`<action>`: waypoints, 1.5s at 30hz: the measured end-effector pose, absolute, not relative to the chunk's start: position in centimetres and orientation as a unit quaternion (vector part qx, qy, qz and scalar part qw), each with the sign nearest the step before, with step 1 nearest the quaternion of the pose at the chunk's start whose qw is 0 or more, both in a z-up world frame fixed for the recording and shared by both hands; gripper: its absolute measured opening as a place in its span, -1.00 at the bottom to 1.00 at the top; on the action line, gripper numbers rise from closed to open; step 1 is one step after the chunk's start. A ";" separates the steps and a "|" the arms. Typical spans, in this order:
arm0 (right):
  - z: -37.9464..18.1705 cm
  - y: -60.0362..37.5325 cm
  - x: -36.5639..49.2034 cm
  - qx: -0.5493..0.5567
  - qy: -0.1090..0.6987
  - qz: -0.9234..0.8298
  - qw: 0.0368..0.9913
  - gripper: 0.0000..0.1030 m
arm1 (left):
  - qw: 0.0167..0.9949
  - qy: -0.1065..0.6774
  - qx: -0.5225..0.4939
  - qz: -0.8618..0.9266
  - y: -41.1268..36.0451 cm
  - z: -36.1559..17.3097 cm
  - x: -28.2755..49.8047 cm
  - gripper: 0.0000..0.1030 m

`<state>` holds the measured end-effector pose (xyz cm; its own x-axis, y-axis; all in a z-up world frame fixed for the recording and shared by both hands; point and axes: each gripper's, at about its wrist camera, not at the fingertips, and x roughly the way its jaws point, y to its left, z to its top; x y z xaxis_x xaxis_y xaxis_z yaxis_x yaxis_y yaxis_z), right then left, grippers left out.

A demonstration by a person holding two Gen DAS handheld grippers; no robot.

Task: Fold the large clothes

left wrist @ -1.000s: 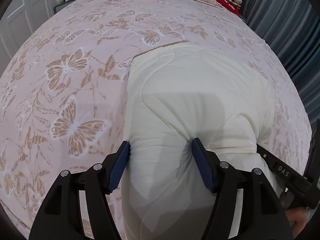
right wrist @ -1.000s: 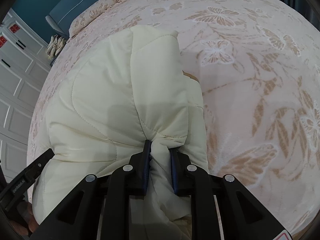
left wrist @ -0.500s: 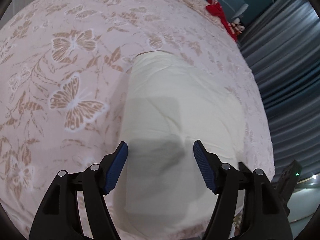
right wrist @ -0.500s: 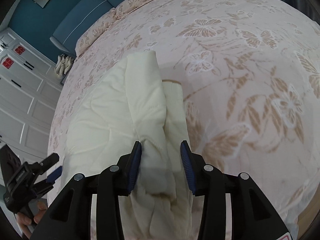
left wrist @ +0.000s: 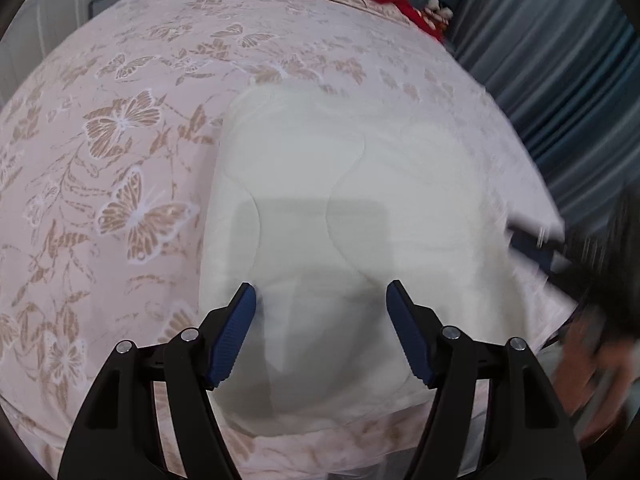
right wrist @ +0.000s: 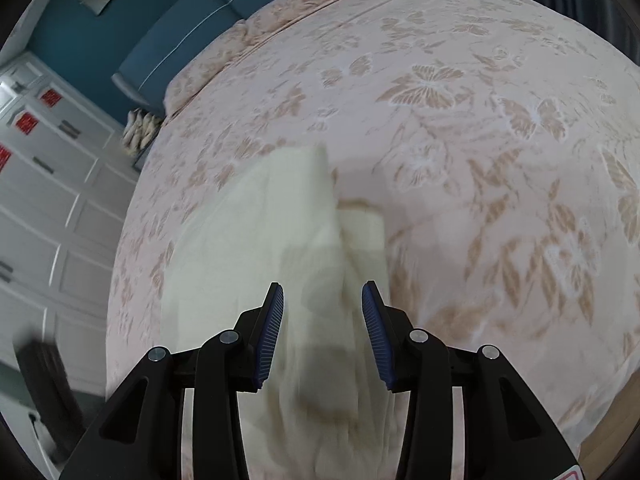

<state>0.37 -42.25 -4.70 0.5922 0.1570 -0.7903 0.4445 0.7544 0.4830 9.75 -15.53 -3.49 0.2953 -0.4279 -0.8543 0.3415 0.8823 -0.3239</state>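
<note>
My left tool [left wrist: 320, 322] and right tool [right wrist: 322, 322] both hang with jaws apart, gripping nothing. The cream padded garment [left wrist: 344, 216] lies folded into a compact stack near the bed's [left wrist: 120, 128] near edge; folding looks nearly finished, perhaps only tidying left.

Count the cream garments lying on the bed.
1: a cream quilted garment, folded, lies on the butterfly-print bedspread near the foot edge, ahead of both grippers. Layers beneath it could be hidden.
</note>
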 end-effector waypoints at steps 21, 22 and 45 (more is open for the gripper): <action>-11.3 -38.3 -5.9 0.325 0.476 -0.060 0.815 -0.79 | 0.764 0.557 0.152 -0.287 -36.8 -7.4 16.1 -0.21; -11.6 -38.7 -5.9 0.332 0.477 -0.060 0.812 -0.80 | 0.768 0.555 0.151 -0.281 -36.7 -8.0 16.0 -0.23; -13.9 -39.8 -2.3 0.321 0.565 -0.056 0.758 -0.82 | 0.810 0.489 0.166 -0.278 -36.0 -11.4 14.9 -0.30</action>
<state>-2.31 -39.83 -13.90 0.3547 0.2781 -0.8927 0.4476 0.7877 0.4232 14.95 -36.00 -11.43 0.3674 -0.2888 -0.8841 0.6125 0.7905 -0.0037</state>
